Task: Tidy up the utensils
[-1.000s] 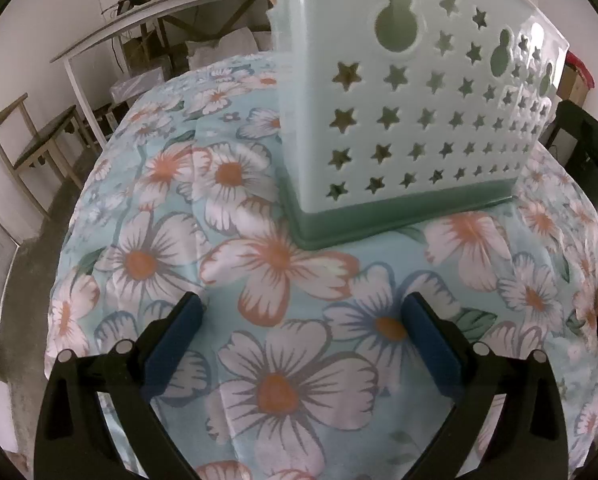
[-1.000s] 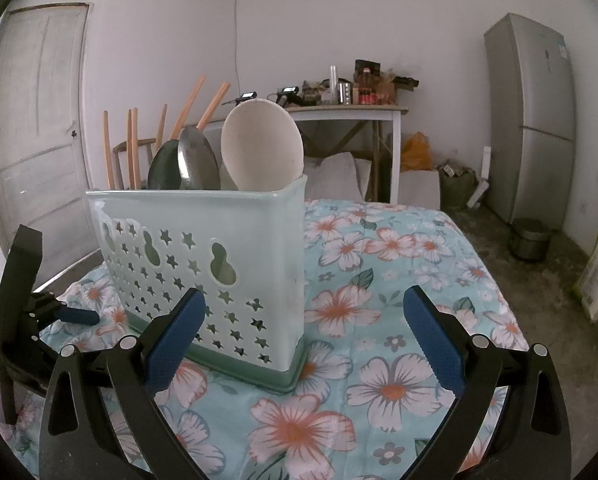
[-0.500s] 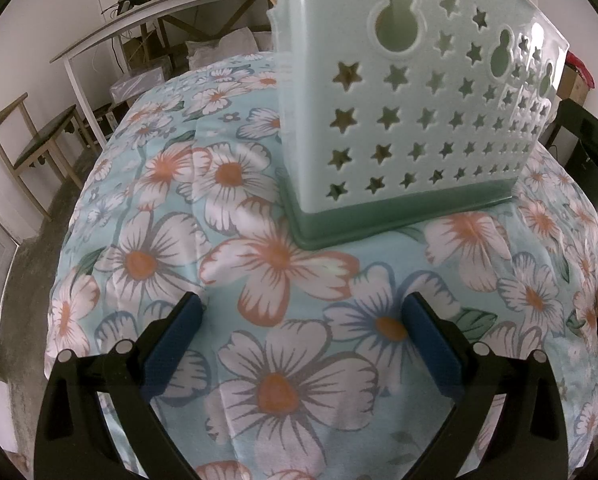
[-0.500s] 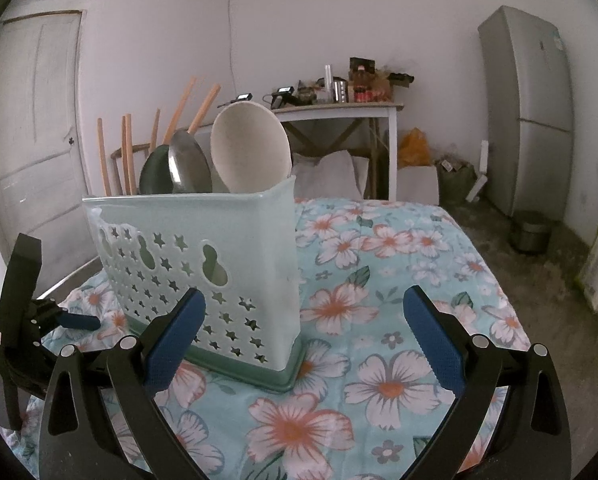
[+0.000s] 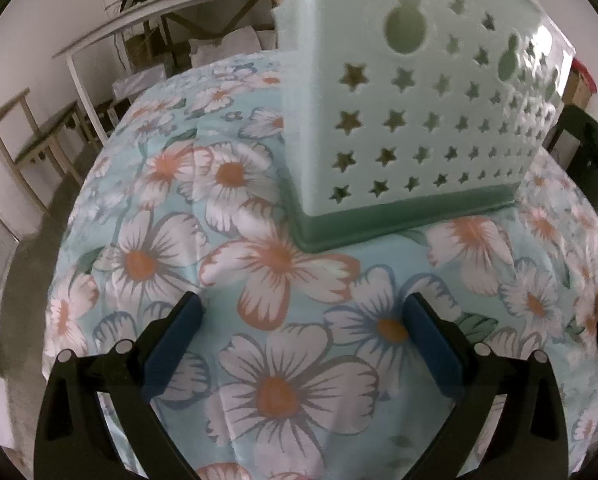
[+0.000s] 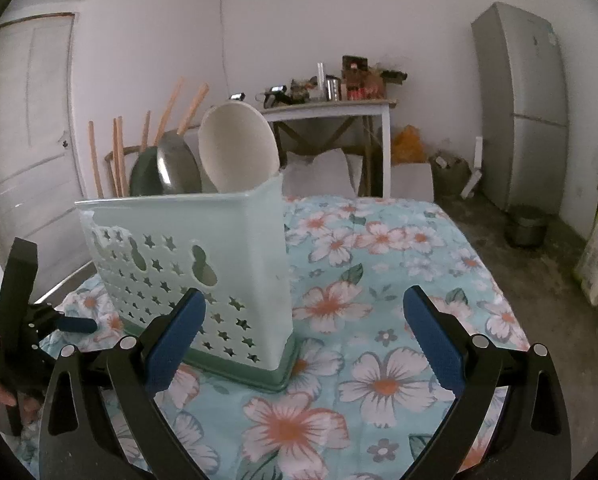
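Utensil caddy [image 6: 203, 264] upright on surface [image 6: 399, 264], far-left of right gripper [image 6: 303, 332], directly ahead of left gripper [image 5: 299, 340]. Both jaws spread, empty. Spoons [image 6: 235, 156] already inside.

Through the right wrist view we are seeing the utensil caddy [image 6: 195, 264] sitting higher and more toward the middle than a second ago, as our right tool [image 6: 303, 334] is drifting left and tipping downward; its left pad [image 6: 177, 330] is now overlapping the caddy's lower wall. Through the left wrist view the caddy [image 5: 411, 120] is looming slightly larger, our left tool [image 5: 299, 344] edging closer to it.
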### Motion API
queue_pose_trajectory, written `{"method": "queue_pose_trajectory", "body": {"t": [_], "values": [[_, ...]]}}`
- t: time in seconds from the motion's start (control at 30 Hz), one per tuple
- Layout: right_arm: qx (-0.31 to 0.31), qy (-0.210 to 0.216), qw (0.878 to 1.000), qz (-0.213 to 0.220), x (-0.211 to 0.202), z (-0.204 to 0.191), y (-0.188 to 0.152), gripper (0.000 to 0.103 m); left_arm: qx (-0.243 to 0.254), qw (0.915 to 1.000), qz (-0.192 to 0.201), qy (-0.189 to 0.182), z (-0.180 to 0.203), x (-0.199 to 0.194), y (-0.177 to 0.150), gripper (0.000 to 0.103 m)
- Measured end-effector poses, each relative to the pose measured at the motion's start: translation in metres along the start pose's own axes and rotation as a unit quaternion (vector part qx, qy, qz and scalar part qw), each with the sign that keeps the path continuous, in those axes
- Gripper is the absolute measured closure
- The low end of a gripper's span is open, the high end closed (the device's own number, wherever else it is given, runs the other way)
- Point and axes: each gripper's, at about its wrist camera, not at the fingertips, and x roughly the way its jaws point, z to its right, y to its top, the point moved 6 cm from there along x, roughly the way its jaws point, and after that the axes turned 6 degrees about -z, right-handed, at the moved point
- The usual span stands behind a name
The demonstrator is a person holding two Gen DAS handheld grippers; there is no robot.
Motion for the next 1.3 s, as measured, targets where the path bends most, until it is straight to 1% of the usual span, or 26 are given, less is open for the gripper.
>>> {"method": "queue_pose_trajectory", "body": {"t": [0.07,0.13,0.17,0.23,0.33,0.4,0.47,0.5,0.57,0.7,0.73,0.87,0.93,1.0,1.17,1.3], "values": [[-0.012,0.000,1.000,0.009,-0.004,-0.005,0.000,0.008,-0.004,1.0000,0.008,0.002,0.000,-0.004,0.000,0.004],[-0.025,-0.001,1.000,0.010,-0.005,-0.010,-0.001,0.008,-0.012,0.9995,0.020,0.021,-0.004,-0.008,0.001,0.004],[-0.027,-0.002,1.000,0.008,-0.005,-0.011,-0.001,0.008,-0.015,0.9992,0.030,0.023,-0.005,-0.013,0.001,0.004],[-0.025,0.003,1.000,0.001,-0.002,-0.009,-0.002,0.008,-0.021,0.9974,0.068,0.006,-0.005,-0.028,0.003,0.004],[0.002,0.010,1.000,-0.011,0.002,0.001,-0.002,0.008,-0.010,0.9938,0.110,-0.009,0.001,-0.045,0.004,0.004],[0.018,0.011,1.000,-0.014,0.004,0.008,-0.002,0.008,0.000,0.9929,0.119,-0.006,0.006,-0.048,0.006,0.004],[0.025,0.005,1.000,-0.016,0.004,0.011,-0.003,0.008,0.002,0.9902,0.140,-0.004,0.009,-0.054,0.011,0.004],[0.025,0.004,1.000,-0.016,0.003,0.010,-0.003,0.008,0.006,0.9882,0.152,-0.015,0.011,-0.058,0.015,0.004],[0.021,0.000,1.000,-0.015,0.002,0.009,-0.003,0.008,0.008,0.9863,0.161,-0.038,0.015,-0.057,0.023,0.004],[0.008,-0.002,1.000,-0.019,0.003,0.003,-0.003,0.008,0.008,0.9841,0.170,-0.050,0.017,-0.058,0.031,0.004],[0.004,-0.002,1.000,-0.022,0.004,0.002,-0.003,0.008,0.006,0.9823,0.180,-0.051,0.017,-0.062,0.031,0.004],[-0.001,-0.008,0.999,-0.031,0.007,0.001,-0.004,0.008,-0.002,0.9757,0.219,-0.008,0.014,-0.076,0.025,0.004],[-0.002,-0.008,1.000,-0.028,0.006,0.001,-0.004,0.008,0.006,0.9752,0.221,-0.010,0.018,-0.077,0.025,0.004],[0.001,-0.006,1.000,-0.031,0.008,0.001,-0.004,0.008,0.009,0.9778,0.209,-0.010,0.018,-0.073,0.026,0.004],[0.000,0.004,0.999,-0.040,0.008,-0.001,-0.005,0.008,-0.002,0.9801,0.197,-0.027,0.013,-0.068,0.029,0.004],[-0.005,0.005,0.999,-0.033,0.005,-0.003,-0.004,0.008,0.012,0.9810,0.192,-0.025,0.020,-0.064,0.026,0.004]]}}
